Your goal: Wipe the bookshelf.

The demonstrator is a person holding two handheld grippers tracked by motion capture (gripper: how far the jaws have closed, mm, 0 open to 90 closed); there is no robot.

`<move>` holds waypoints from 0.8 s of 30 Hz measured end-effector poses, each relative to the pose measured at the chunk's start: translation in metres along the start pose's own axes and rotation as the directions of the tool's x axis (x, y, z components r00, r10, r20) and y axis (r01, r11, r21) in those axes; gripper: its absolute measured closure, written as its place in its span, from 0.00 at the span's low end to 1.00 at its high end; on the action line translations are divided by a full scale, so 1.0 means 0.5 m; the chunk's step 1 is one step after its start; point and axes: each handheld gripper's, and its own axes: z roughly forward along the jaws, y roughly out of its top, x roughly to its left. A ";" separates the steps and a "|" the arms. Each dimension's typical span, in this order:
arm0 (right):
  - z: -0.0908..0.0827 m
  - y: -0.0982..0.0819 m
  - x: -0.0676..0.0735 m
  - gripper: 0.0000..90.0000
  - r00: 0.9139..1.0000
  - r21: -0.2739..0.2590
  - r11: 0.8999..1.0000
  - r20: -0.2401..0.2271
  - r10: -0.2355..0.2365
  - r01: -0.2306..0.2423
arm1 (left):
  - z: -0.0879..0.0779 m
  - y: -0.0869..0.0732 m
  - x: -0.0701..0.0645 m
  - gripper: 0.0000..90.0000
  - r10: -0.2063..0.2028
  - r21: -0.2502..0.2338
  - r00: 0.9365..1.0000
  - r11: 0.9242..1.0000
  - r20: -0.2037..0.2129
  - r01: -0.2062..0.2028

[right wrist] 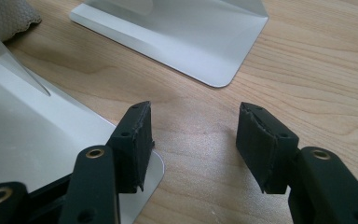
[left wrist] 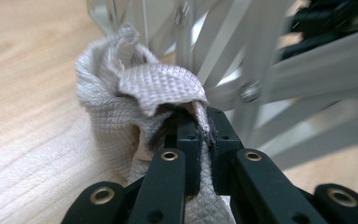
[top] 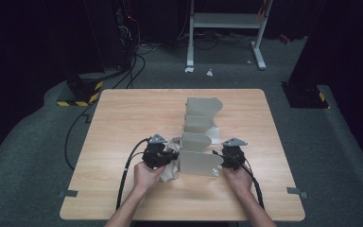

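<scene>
A grey metal file rack (top: 199, 137) with several upright dividers stands on the wooden table (top: 123, 118). At the rack's near left end, my left gripper (top: 169, 156) is shut on a crumpled grey-white cloth (top: 169, 171). In the left gripper view the cloth (left wrist: 135, 93) bunches over the pinched jaws (left wrist: 203, 123), with the rack's bars (left wrist: 261, 70) just behind. My right gripper (top: 220, 158) sits at the rack's near right end, open; in its own view (right wrist: 193, 130) nothing lies between the pads, and the rack's flat base plates (right wrist: 177, 37) rest on the table ahead.
Bare tabletop lies left of the rack and along the near edge. Beyond the table's far edge are a grey floor, black cables (top: 132, 71), a white stand frame (top: 227, 28) and yellow-black striped bases (top: 82, 94).
</scene>
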 end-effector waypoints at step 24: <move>0.000 0.000 0.000 0.51 1.000 0.000 1.000 0.000 0.000 0.000 | -0.087 0.031 -0.067 0.94 0.065 -0.097 0.998 0.993 0.014 -0.063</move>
